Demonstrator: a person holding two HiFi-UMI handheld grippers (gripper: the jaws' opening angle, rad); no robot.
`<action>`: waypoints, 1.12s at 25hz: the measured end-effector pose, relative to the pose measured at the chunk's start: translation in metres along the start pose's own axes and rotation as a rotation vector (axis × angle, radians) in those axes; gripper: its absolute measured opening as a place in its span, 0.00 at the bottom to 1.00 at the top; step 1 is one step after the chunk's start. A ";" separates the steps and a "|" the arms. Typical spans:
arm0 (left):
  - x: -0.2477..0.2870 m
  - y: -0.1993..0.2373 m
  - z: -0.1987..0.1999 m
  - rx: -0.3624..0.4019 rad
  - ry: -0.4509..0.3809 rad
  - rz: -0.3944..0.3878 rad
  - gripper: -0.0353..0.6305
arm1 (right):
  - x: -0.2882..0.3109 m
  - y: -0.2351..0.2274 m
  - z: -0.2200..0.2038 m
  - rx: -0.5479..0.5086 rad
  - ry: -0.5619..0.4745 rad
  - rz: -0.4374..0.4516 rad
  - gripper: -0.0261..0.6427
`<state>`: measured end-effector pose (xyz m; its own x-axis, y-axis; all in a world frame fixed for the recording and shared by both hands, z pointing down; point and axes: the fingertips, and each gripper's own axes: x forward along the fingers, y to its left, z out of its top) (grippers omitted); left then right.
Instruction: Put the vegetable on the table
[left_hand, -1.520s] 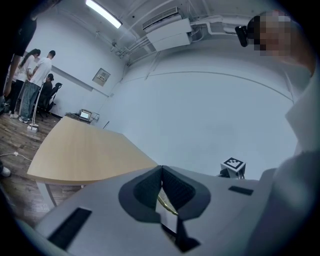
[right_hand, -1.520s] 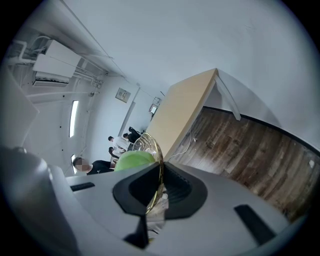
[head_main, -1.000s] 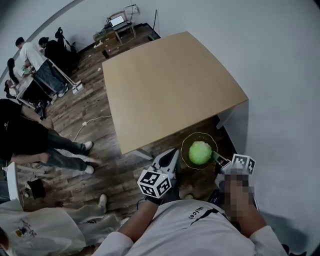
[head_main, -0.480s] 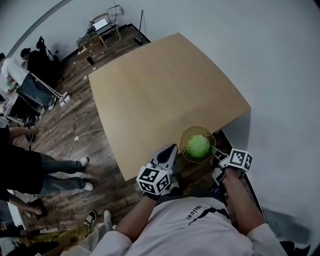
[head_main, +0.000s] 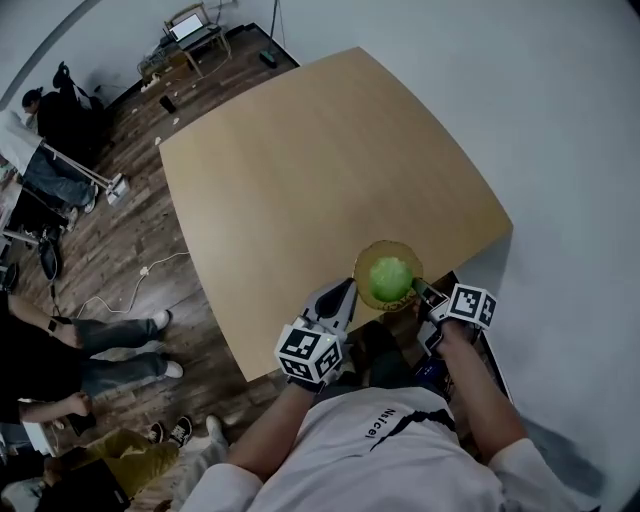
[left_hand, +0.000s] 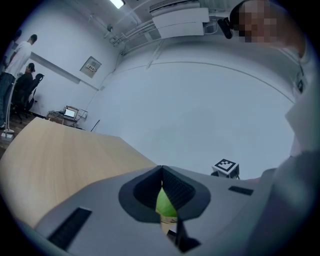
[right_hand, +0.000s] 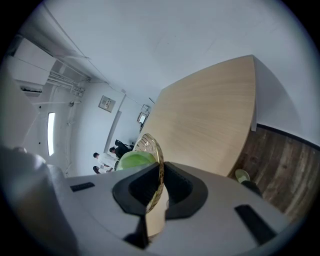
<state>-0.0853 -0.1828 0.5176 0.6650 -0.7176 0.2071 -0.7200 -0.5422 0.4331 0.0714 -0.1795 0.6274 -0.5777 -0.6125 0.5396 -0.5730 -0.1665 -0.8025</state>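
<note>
The wooden table (head_main: 320, 170) fills most of the room here, with the person standing at its near edge. The right gripper (head_main: 418, 290) is clamped on the rim of a gold wire bowl (head_main: 384, 245) held over that near edge, close to the table's right corner. The left gripper (head_main: 345, 292) sits just beside the bowl, its jaws pressed together on nothing. The green vegetable (head_main: 390, 276) lies in the bowl, between the two grippers.
</note>
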 end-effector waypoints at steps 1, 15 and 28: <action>0.008 0.004 0.000 -0.005 0.005 0.013 0.07 | 0.007 -0.004 0.005 -0.001 0.018 -0.005 0.08; 0.133 0.072 0.005 -0.065 0.058 0.139 0.07 | 0.126 -0.074 0.111 -0.022 0.156 -0.059 0.09; 0.158 0.105 -0.011 -0.089 0.080 0.192 0.07 | 0.185 -0.112 0.133 -0.008 0.162 -0.088 0.09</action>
<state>-0.0539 -0.3481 0.6058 0.5335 -0.7649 0.3611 -0.8170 -0.3556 0.4539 0.1063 -0.3769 0.7834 -0.6107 -0.4630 0.6425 -0.6301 -0.2074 -0.7483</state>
